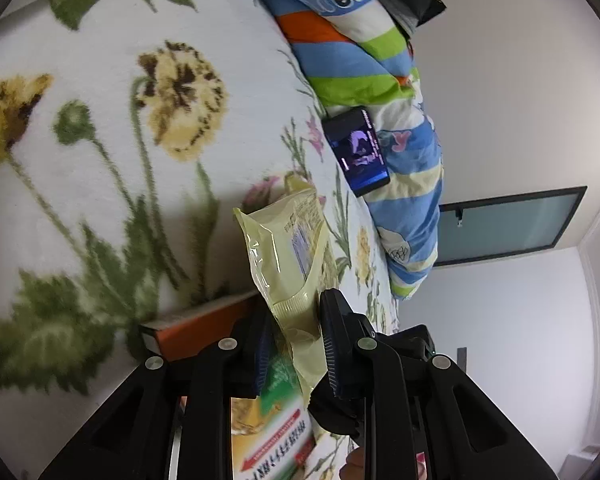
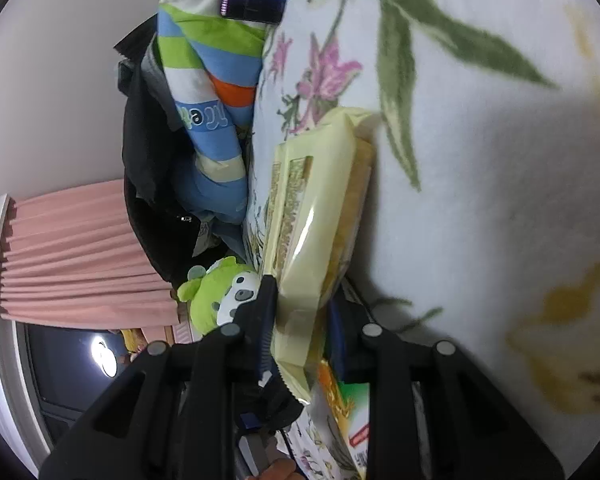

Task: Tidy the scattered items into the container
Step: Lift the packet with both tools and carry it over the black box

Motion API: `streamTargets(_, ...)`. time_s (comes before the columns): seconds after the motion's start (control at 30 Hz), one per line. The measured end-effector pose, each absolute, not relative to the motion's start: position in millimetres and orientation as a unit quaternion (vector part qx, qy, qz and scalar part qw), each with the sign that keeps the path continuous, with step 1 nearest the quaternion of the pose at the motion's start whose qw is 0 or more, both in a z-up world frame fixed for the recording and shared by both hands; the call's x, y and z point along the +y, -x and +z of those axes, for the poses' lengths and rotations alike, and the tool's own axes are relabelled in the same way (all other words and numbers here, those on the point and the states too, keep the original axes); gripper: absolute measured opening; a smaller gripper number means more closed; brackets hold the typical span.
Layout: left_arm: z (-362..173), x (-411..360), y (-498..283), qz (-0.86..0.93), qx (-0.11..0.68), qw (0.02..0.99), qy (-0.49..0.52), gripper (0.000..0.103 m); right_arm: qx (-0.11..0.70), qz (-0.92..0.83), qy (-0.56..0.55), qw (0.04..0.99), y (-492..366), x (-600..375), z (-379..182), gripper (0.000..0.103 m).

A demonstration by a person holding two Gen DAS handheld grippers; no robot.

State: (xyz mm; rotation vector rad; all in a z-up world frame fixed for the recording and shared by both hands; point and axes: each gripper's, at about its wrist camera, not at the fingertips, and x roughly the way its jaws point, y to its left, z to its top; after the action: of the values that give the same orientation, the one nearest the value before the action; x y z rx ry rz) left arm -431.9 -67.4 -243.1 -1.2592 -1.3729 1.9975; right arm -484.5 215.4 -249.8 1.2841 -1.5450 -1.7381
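Left wrist view: both tools, left [image 1: 292,344] and right [image 2: 300,320], clamp yellow snack packets [image 1: 288,252], print illegible.

Striped bedding [image 1: 340,4], far beyond the gripper: part-word "ete" in white letters, remainder hidden.
Pale yellow packet [image 1: 292,248], at the jaws: printed text, illegible.
Dark box [image 1: 358,152], ahead right: print unreadable.
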Motion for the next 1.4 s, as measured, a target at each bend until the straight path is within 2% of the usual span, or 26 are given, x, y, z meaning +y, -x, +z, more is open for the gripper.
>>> streamTargets(0.47,-177,-45,405,0.742,-0.460,0.224,0.433,0.023,-0.558,-0.655,-0.438,0.260,450,234,-190,0.025)
streamTargets(0.87,-79,9,363,0.763,-0.424,0.270,0.406,0.023,-0.557,-0.681,-0.383,0.281,389,280,-104,0.025)
streamTargets(1.13,-16,83,330,0.771,-0.387,0.318,0.394,0.023,-0.560,-0.707,-0.331,0.278,329,350,-47,0.025)
streamTargets(1.4,14,194,302,0.752,-0.357,0.381,0.402,0.023,-0.566,-0.738,-0.280,0.237,257,453,-14,0.025)
